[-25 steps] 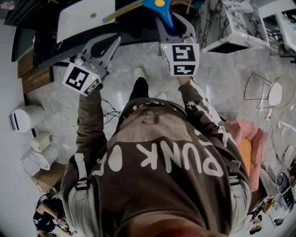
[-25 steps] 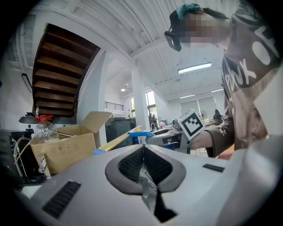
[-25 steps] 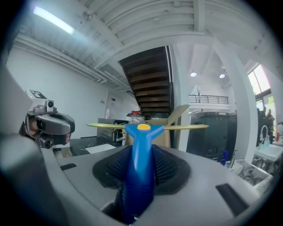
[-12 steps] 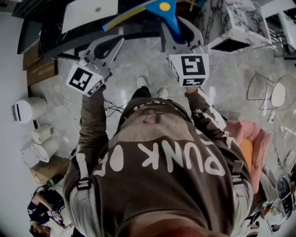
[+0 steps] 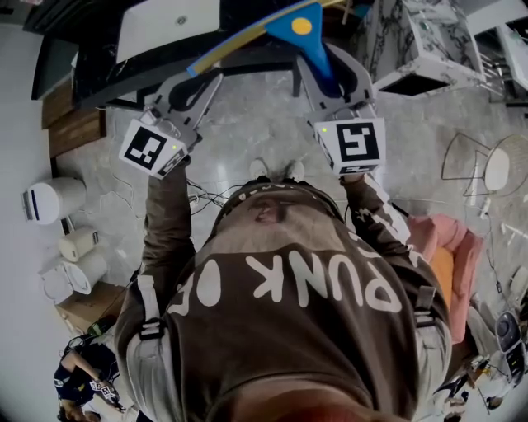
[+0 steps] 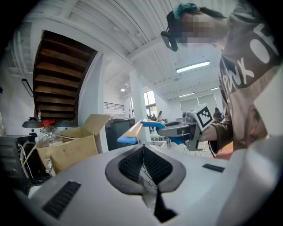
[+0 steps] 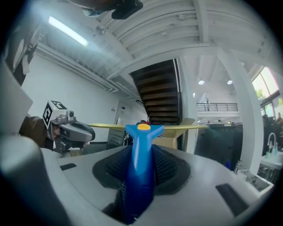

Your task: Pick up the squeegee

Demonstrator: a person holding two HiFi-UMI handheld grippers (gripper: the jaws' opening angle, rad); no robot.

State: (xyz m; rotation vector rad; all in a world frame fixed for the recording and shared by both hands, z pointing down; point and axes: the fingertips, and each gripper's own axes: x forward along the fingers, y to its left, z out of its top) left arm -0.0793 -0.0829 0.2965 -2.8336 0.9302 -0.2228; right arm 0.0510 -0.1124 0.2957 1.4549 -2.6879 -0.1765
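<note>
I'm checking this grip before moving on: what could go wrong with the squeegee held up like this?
1. The right tongs grip the squeegee only by its handle, so the long blade could twist or slip.
2. One blade end hangs close to the left tongs, which are shut and empty; a swing might knock them.

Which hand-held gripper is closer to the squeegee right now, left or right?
Right. The right hand-held gripper is clamped on the squeegee by its blue handle; the left hand-held gripper, shut and empty, is off to the side, clear of the blade.
</note>
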